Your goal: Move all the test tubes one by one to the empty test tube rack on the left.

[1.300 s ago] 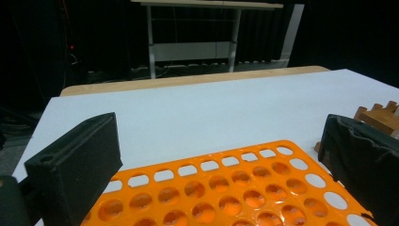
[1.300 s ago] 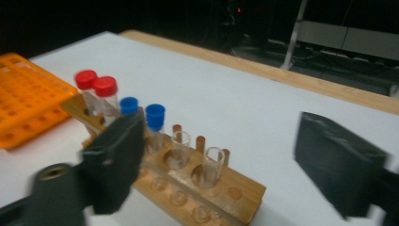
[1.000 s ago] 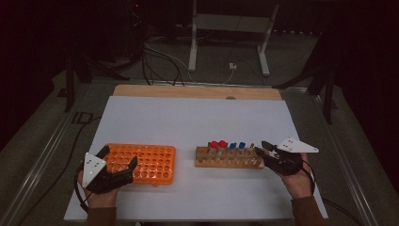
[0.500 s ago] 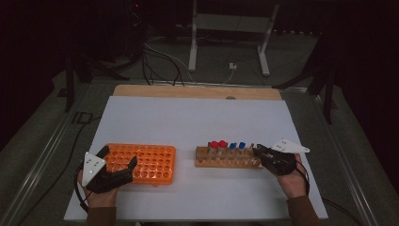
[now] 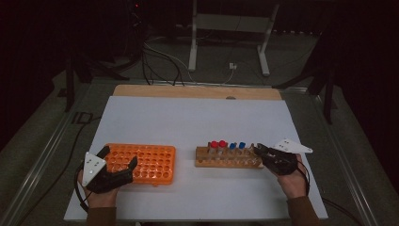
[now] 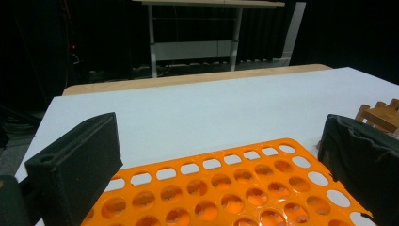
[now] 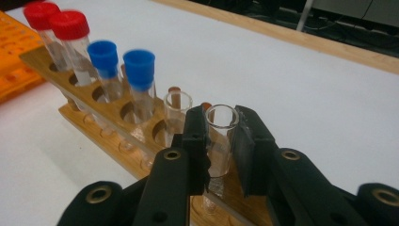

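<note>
Clamping end glass tube (image 7: 220, 136), right claw (image 7: 220, 141), open white table (image 5: 197, 122) beyond

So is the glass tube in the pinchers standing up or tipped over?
Standing up. The open glass tube sits upright in the wooden rack, mouth up, with the right gripper shut on its sides.

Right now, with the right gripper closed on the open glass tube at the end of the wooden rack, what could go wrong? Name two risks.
1. The right gripper pinches the uncapped tube near its thin glass rim; squeezing harder might crack it.
2. A second uncapped tube stands right beside it in the wooden rack; a tilted lift could knock it or drag the rack, which nothing steadies, since the left gripper straddles the orange rack.
</note>
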`<state>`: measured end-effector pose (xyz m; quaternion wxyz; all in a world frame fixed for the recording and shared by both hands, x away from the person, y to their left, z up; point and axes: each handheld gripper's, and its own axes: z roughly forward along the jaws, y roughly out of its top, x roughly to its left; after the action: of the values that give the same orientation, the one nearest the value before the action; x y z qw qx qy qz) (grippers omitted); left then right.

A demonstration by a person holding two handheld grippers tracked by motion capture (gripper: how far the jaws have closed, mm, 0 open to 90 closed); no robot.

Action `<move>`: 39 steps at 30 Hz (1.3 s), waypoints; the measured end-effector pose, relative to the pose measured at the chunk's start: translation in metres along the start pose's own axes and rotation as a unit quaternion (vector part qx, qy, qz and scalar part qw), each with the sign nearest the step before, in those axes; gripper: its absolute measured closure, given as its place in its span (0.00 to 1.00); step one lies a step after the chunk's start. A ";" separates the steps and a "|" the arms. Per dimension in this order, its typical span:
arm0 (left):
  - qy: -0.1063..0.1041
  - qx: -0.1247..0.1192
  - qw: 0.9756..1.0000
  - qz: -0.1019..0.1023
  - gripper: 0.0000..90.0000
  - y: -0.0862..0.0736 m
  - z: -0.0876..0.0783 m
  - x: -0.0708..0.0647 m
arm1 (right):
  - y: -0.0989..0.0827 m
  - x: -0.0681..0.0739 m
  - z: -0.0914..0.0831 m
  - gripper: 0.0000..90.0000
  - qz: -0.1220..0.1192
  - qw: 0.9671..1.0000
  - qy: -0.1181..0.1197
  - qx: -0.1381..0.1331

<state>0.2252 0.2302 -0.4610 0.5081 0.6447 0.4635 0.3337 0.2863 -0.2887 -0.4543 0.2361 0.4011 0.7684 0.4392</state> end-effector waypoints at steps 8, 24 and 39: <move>-0.011 0.001 1.000 0.004 0.01 0.000 0.002 -0.002 | 0.011 0.001 -0.011 0.85 0.005 1.000 0.002 -0.018; -0.042 -0.004 0.999 0.032 0.01 0.000 0.005 -0.010 | 0.031 0.003 -0.030 0.85 0.008 0.999 -0.002 -0.047; -0.067 -0.005 0.998 -0.010 0.01 0.010 0.003 -0.017 | 0.047 0.020 -0.039 0.85 -0.006 0.998 0.026 -0.054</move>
<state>0.2251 0.2128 -0.4514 0.5444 0.6582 0.4333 0.2874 0.2662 -0.2771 -0.3939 0.2398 0.3716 0.7516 0.4895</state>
